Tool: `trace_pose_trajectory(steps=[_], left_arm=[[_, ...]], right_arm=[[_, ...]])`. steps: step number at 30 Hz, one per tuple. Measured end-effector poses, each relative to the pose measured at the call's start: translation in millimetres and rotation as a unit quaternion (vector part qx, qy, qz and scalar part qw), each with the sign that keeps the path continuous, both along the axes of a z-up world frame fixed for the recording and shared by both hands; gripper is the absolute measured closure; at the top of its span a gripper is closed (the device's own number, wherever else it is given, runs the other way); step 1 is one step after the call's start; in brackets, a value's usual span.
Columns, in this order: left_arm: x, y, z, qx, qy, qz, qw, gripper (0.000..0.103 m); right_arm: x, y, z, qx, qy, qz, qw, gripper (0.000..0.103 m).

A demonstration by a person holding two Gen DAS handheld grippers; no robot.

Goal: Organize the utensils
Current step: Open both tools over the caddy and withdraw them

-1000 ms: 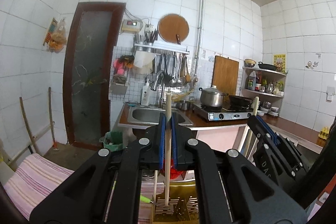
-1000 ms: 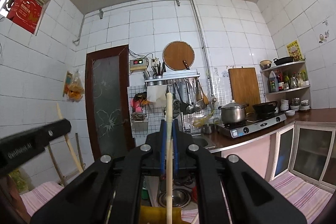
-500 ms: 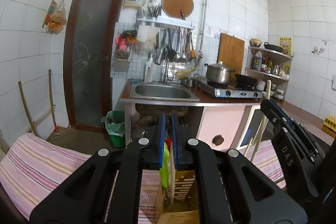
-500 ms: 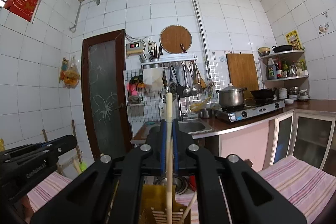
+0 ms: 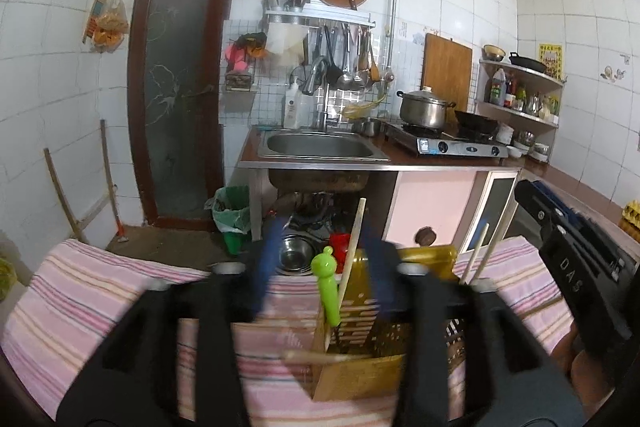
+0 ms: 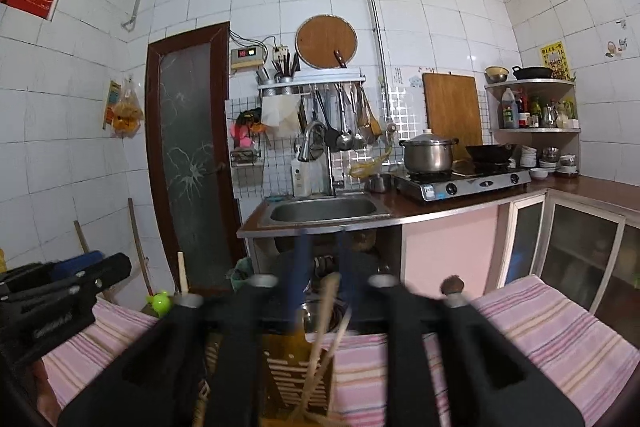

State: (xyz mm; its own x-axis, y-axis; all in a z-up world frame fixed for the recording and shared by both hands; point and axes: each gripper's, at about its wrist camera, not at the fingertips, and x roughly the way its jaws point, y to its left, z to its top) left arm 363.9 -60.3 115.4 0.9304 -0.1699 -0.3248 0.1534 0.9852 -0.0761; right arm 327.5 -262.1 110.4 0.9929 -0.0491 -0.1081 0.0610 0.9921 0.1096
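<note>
Chopsticks (image 5: 351, 247) in yellow holder (image 5: 424, 255) — lower ends hidden, motion-blurred.

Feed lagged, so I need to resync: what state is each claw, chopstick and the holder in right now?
Left claw: open, jaws just spread, not gripping.
Left chopstick: released, leaning in the holder.
Right claw: open, jaws just spread, not gripping.
Right chopstick: released, tilted in the holder.
Yellow utensil holder: upright on the striped cloth, partly filled.
Green-handled utensil: standing in the holder.
</note>
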Motion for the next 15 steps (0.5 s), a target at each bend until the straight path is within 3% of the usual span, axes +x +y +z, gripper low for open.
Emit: trace_pose_trajectory(steps=[1, 4, 6, 9, 15], left_arm=[[-7, 1, 2, 0.004, -0.003, 0.004, 1.0000, 0.043], [-27, 6, 9, 0.020, -0.006, 0.009, 0.9997, 0.034], [-42, 14, 13, 0.021, -0.004, 0.014, 0.9997, 0.018], [-68, 29, 13, 0.013, -0.004, 0.024, 0.9996, 0.006], [-102, 54, -18, 0.016, 0.045, 0.036, 0.9982, 0.005]], right_arm=[[-6, -1, 4, -0.001, 0.002, -0.003, 1.000, 0.047], [-22, -3, 13, -0.011, 0.012, -0.008, 1.000, 0.047], [-33, -5, 16, -0.011, 0.022, -0.009, 1.000, 0.045], [-54, -6, 14, -0.015, 0.048, -0.013, 0.999, 0.038], [-91, 3, -30, -0.016, 0.135, -0.010, 0.991, 0.035]])
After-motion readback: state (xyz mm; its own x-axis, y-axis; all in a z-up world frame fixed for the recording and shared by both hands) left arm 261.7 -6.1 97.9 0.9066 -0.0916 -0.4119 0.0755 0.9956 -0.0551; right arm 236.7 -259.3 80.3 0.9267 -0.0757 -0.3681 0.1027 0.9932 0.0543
